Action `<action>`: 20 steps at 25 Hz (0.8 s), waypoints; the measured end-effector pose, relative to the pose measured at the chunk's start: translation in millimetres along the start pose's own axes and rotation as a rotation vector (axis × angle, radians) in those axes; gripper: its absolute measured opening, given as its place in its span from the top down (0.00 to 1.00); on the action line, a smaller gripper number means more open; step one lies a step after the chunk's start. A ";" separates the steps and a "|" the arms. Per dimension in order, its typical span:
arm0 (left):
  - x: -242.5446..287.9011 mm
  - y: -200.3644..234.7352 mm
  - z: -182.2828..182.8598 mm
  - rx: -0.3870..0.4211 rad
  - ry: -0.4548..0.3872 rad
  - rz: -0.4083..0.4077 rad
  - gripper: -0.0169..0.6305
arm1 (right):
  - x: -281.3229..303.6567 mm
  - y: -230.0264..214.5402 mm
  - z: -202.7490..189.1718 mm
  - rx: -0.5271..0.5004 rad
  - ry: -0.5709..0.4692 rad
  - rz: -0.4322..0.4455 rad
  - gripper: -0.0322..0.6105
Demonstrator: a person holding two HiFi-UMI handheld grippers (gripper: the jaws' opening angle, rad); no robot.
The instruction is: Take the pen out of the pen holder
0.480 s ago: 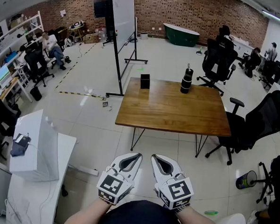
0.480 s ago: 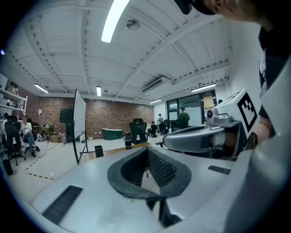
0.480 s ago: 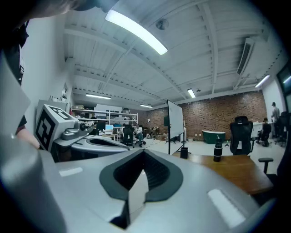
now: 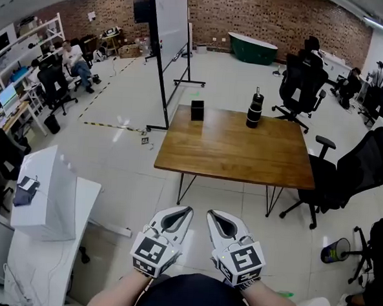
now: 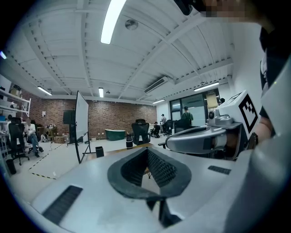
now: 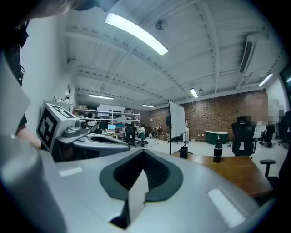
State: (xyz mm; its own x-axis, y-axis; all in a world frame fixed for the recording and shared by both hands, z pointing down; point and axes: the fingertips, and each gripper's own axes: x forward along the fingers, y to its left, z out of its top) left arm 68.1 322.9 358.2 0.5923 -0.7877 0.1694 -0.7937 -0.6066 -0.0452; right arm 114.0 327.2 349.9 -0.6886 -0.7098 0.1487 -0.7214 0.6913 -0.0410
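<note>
The holder (image 4: pixel 197 110) is seen at the far left corner of the worktop (image 4: pixel 237 152), near a bottle (image 4: pixel 253 109); no pen can be made out at this range. The left tongs (image 4: pixel 188 211) and right tongs (image 4: pixel 211 214) are held together, empty, well short of the worktop. The scene has barely shifted from a moment ago, so the approach is judged hardly begun.
</note>
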 end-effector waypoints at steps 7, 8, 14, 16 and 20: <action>15.4 0.6 0.2 -0.002 0.009 0.010 0.97 | 2.5 -14.5 -1.3 0.006 0.000 0.015 0.95; 18.0 2.1 0.7 -0.002 0.009 0.011 0.97 | 4.1 -16.6 -1.2 0.007 0.000 0.016 0.95; 32.4 15.1 -0.9 -0.017 0.013 0.006 0.97 | 20.0 -27.2 -1.9 0.012 0.005 0.015 0.95; 38.6 22.3 -2.2 -0.014 0.008 0.003 0.97 | 27.8 -31.4 -1.9 0.013 0.008 0.013 0.95; 50.8 42.6 -3.2 -0.020 0.001 -0.003 0.97 | 49.9 -39.0 -0.3 0.008 0.014 0.009 0.95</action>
State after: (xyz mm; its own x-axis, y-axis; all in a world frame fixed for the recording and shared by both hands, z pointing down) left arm 64.0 257.4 368.1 0.5947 -0.7857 0.1701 -0.7945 -0.6067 -0.0245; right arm 107.8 264.9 359.3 -0.6942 -0.7014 0.1617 -0.7156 0.6967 -0.0507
